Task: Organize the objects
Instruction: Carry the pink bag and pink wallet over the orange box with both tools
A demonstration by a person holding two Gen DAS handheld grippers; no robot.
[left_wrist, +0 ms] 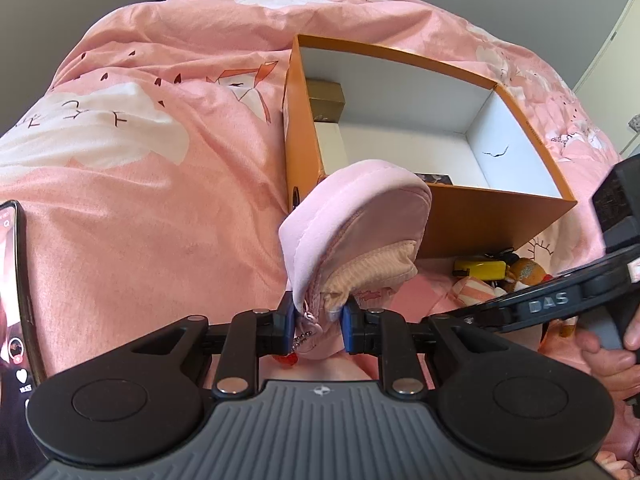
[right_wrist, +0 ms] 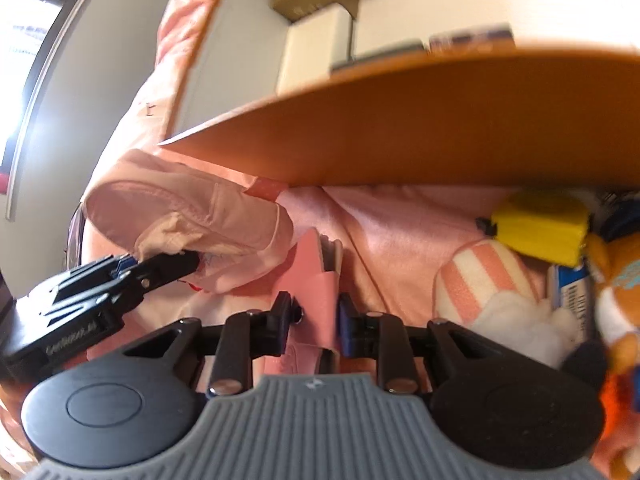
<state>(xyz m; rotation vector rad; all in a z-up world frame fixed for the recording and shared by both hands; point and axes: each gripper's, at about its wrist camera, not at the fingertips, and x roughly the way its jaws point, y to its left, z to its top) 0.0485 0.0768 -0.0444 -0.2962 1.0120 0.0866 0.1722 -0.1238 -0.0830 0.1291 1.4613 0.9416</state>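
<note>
My left gripper [left_wrist: 318, 326] is shut on a pink zip pouch [left_wrist: 356, 232] and holds it above the bed, just in front of the near left corner of an open orange box [left_wrist: 496, 216]. The pouch also shows in the right wrist view [right_wrist: 208, 216] with the left gripper's fingers [right_wrist: 168, 268] clamped on it. My right gripper [right_wrist: 318, 312] is shut on a flat pink card holder [right_wrist: 320, 280] close to the orange box wall [right_wrist: 440, 120]. The right gripper body shows at the right edge of the left wrist view [left_wrist: 560, 300].
A pink duvet [left_wrist: 160, 160] covers the bed. Inside the box lie a gold box [left_wrist: 325, 102], a white box [left_wrist: 330, 148] and a dark item [left_wrist: 434, 179]. A yellow object [right_wrist: 540, 224], a striped plush [right_wrist: 484, 280] and an orange toy [right_wrist: 616, 288] lie by the box. A phone [left_wrist: 12, 280] is at left.
</note>
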